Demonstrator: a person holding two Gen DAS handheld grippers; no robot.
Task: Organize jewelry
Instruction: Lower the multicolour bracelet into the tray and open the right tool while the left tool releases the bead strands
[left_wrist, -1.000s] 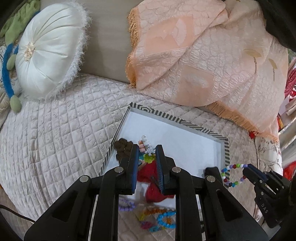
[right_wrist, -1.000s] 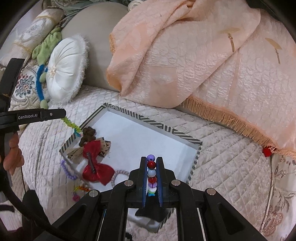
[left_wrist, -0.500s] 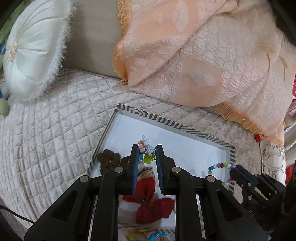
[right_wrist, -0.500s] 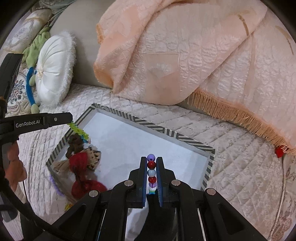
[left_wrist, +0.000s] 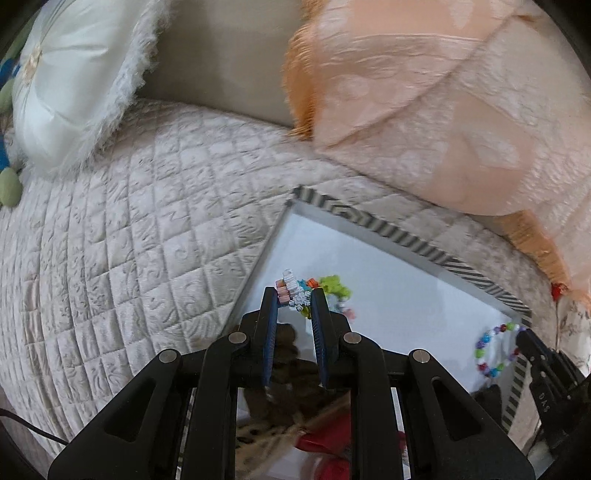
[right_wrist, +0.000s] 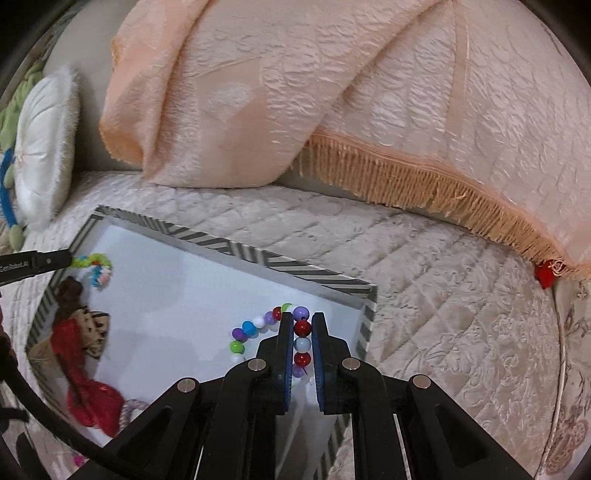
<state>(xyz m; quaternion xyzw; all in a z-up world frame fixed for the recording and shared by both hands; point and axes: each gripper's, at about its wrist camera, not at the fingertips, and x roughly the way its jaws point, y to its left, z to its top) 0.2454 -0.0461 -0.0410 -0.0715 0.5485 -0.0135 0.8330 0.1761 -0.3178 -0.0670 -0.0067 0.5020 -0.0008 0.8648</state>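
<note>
Both grippers carry bracelets over the striped-rim tray (right_wrist: 314, 271) on the quilted sofa seat (left_wrist: 129, 229): the left gripper (left_wrist: 294, 301) pinches a charm bracelet (left_wrist: 317, 286) by its snowflake charm near the tray's left wall, and the right gripper (right_wrist: 302, 325) is clamped on a round-bead bracelet (right_wrist: 258, 325) whose loop droops onto the white floor near the right wall. Since each grip catches only a few beads, the likely trouble is a strand slipping or snagging on a fingertip at release and landing on the rim, or the charm bracelet tangling with the brown piece (right_wrist: 70, 295) and red bow (right_wrist: 85, 384) below it.
</note>
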